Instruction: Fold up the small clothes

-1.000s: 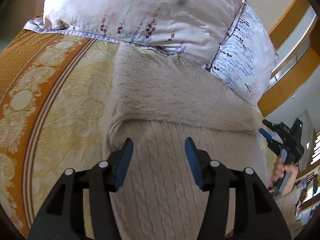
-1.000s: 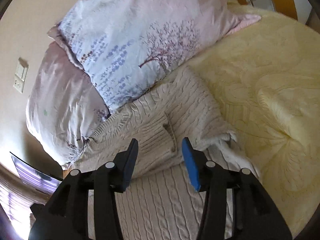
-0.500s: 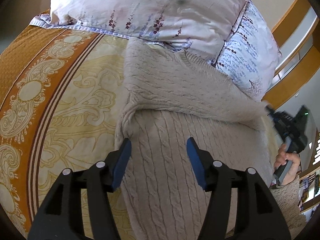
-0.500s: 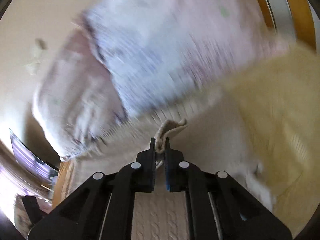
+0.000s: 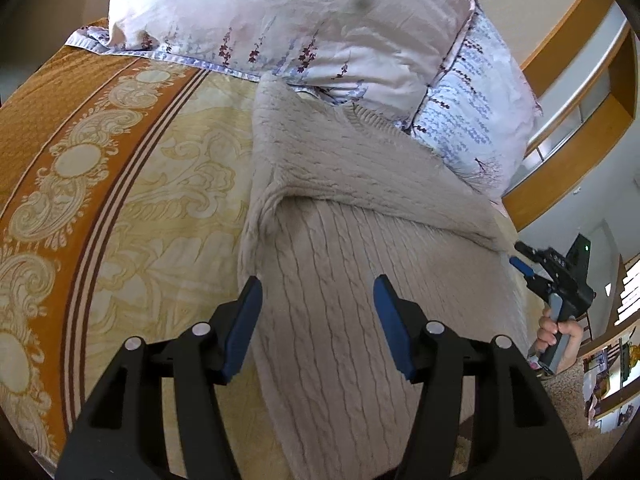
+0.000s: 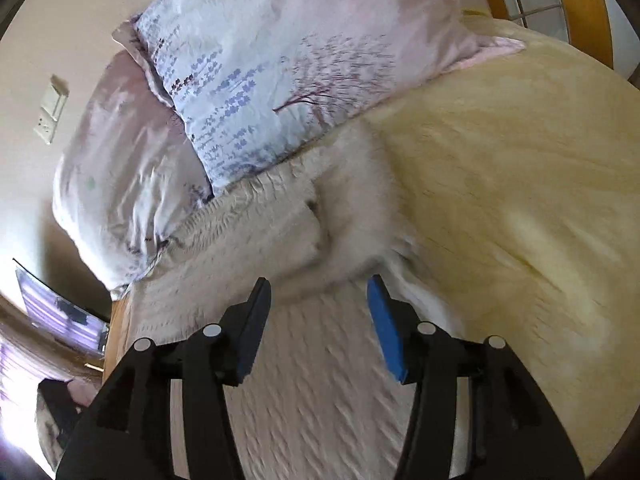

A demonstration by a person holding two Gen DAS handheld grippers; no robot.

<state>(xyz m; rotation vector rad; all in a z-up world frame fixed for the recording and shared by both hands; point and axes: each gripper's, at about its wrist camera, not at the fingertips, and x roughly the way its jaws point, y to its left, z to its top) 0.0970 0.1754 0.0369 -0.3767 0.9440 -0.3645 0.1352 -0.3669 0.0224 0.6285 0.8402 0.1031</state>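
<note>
A cream cable-knit sweater (image 5: 352, 240) lies on the bed with its top part and a sleeve folded across the body. My left gripper (image 5: 318, 300) is open and empty, just above the sweater's lower body near its left edge. My right gripper (image 6: 318, 300) is open and empty above the sweater (image 6: 280, 248) near the folded sleeve. The right gripper also shows in the left wrist view (image 5: 524, 262), held in a hand at the sweater's right edge.
Two floral pillows (image 5: 304, 28) (image 6: 288, 64) lie at the head of the bed, touching the sweater's top. The bedspread is yellow (image 6: 500, 184) with an orange patterned border (image 5: 60, 128). A wooden window frame (image 5: 572, 92) stands at the right.
My right gripper closed on the sleeve cuff half a second ago and has now opened, leaving the sleeve on the sweater. My left gripper has drifted slightly left, still open.
</note>
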